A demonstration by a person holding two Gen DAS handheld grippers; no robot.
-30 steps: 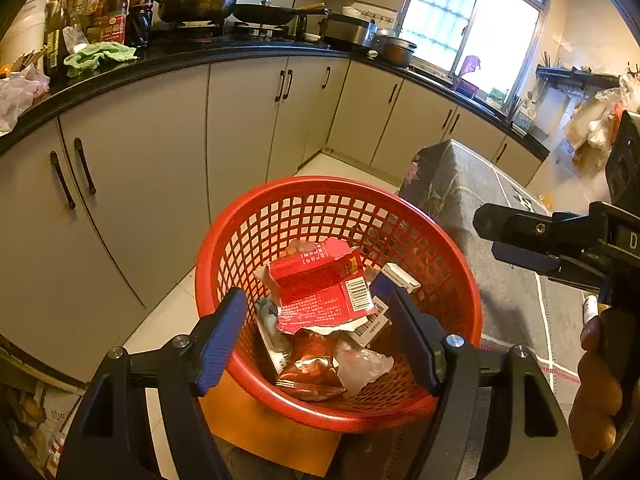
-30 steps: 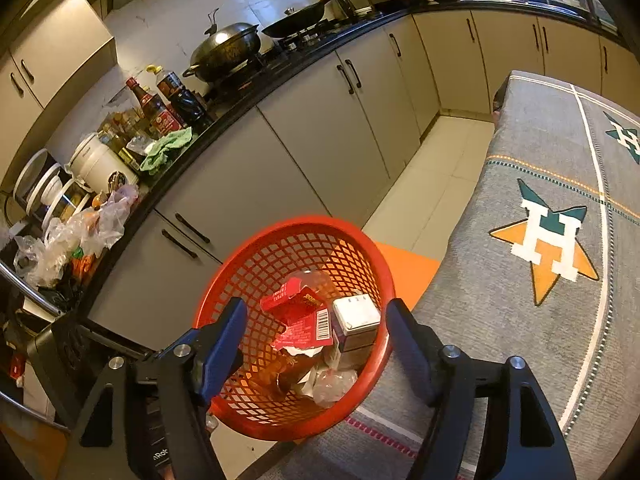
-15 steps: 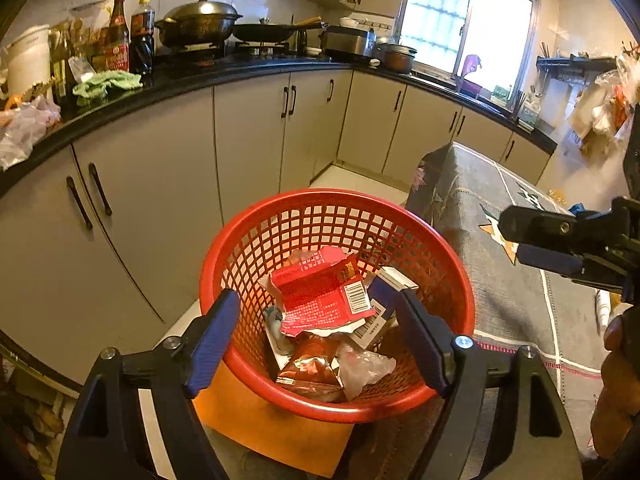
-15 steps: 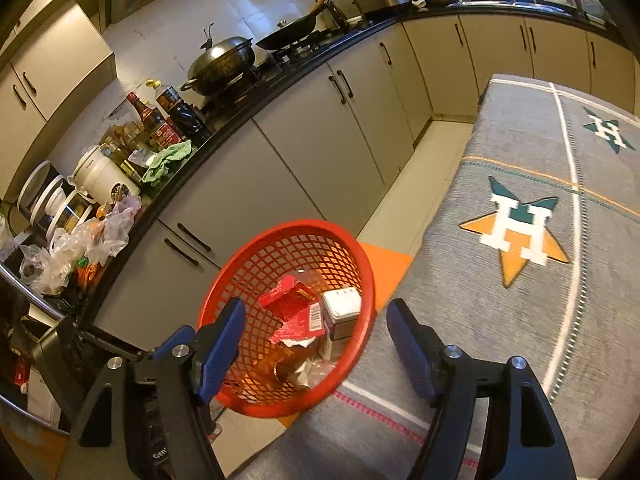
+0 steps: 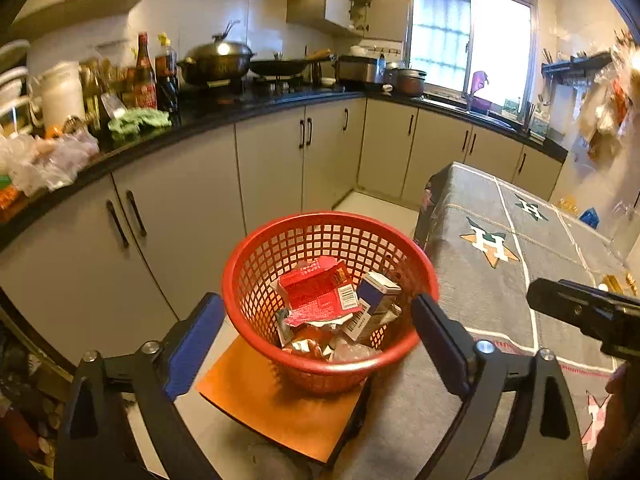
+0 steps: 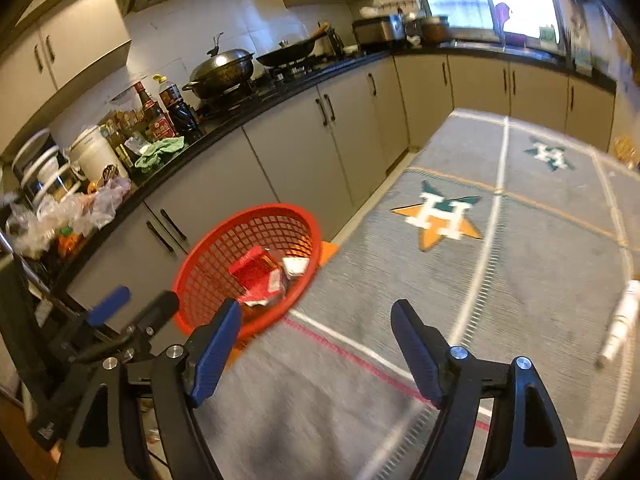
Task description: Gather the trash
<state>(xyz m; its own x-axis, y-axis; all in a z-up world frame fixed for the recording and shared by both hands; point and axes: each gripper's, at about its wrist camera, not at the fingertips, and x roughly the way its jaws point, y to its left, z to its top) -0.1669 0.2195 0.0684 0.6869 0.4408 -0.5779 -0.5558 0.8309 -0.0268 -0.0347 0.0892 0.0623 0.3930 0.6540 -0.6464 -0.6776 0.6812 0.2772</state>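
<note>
From the left wrist view, the left gripper (image 5: 316,324) stood with its jaws spread wide, having just been opening, and gripped nothing. A red mesh basket (image 5: 256,264) sat between and beyond the blue pads, apart from both, resting on an orange stool seat (image 5: 276,404). Inside the basket lay the collected trash: a crumpled red carton (image 5: 316,290), a small blue and white box (image 5: 378,294) and clear wrappers. Grey cabinets (image 5: 180,216) stood close behind the basket under a black counter crowded with bottles (image 5: 146,76), a wok (image 5: 216,62) and plastic bags. A table under a grey cloth (image 5: 496,280) bordered the basket on the right. Part of the right gripper's black body (image 5: 588,312) intruded at the right edge.

From the right wrist view, the right gripper (image 6: 316,348) also had its jaws well apart, having just been opening, with only bare grey cloth (image 6: 360,320) between them. The basket (image 6: 208,256) sat off the table's left edge, beyond the left pad. The left gripper (image 6: 132,304) showed at lower left. A white tube-shaped item (image 6: 622,322), blurred, lay on the cloth at far right, well apart from the fingers
</note>
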